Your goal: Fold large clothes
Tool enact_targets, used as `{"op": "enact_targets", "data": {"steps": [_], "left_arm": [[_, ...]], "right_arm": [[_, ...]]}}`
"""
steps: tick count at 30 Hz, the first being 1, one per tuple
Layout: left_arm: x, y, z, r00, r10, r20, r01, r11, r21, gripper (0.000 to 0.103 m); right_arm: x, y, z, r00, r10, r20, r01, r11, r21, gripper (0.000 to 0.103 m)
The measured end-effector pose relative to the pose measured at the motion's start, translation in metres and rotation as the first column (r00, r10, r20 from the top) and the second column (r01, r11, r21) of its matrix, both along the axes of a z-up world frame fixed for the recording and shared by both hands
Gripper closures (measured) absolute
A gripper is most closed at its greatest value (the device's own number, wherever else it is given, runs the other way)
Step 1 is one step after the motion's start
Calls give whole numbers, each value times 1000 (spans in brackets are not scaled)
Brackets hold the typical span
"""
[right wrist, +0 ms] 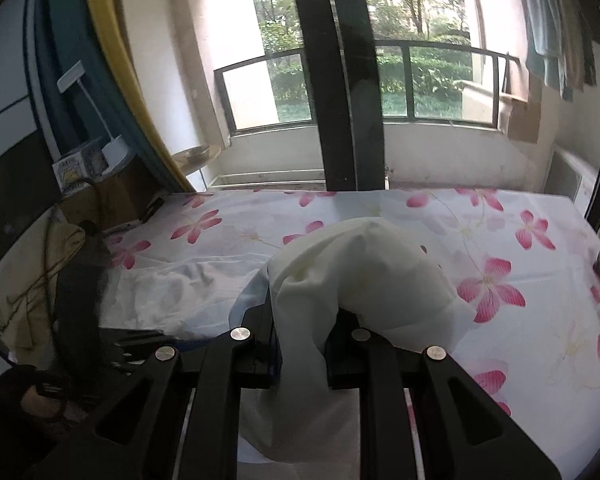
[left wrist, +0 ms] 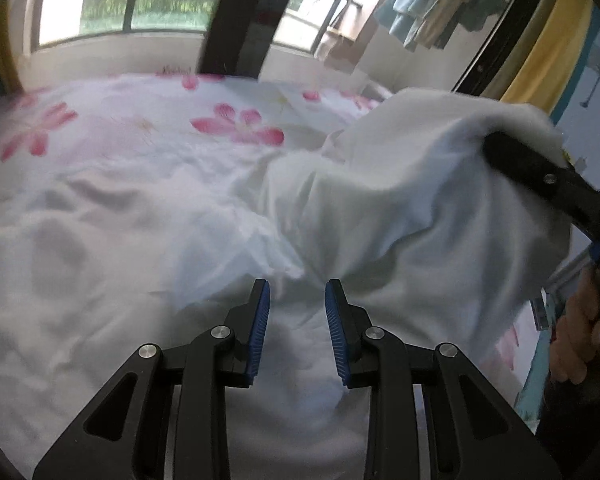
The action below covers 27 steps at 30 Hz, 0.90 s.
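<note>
- The right gripper pinches a bunch of the white garment; the cloth domes over its fingers and hides their tips and pads.
- The left gripper hovers over the crumpled part of the garment on the bed; its blue-padded fingers are spread with nothing between them.
- In the left view, motion blur softens the flowered sheet, so garment and sheet are hard to separate.
- A hand on the right gripper's handle is cut off at the frame's right edge.
- The garment's full outline is not visible.
</note>
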<state>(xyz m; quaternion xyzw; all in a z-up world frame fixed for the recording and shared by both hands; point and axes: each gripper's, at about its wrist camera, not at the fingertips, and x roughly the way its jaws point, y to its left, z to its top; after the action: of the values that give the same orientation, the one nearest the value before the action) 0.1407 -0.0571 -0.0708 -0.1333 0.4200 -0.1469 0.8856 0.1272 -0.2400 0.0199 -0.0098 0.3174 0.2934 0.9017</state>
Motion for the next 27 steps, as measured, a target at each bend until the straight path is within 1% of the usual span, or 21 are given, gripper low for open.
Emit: {"op": "enact_targets", "data": {"steps": [2,5,8,14,17,22,27], "left_arm": [[-9,11,6,1000,17,22,-17,1000,-3,73],[-24,36,13,996,70,54,-70,998,0,73],[-35,63,14,990,129,65,-128,992,-7,73],[-58,104,15,974,210,84,-210,978,-8,72],[-71,123,16,965,243,96,-243,970,-9,73],[-84,139,13,959,266,97,-266,964,-14,73],[-96,156,9,951,295,94,-295,955,-20,72]], "right_arm": [[-2,9,3,1000,7,10,-7,1000,-21,86],[-9,25,6,999,25,25,-24,998,-55,86],[-15,42,7,998,47,34,-44,996,-80,86],[-26,79,4,996,88,32,-84,988,-126,86],[-30,100,-3,993,120,19,-116,981,-159,86],[-34,132,-17,986,165,-21,-165,964,-207,85],[-40,159,-29,976,208,-59,-216,944,-248,80]]}}
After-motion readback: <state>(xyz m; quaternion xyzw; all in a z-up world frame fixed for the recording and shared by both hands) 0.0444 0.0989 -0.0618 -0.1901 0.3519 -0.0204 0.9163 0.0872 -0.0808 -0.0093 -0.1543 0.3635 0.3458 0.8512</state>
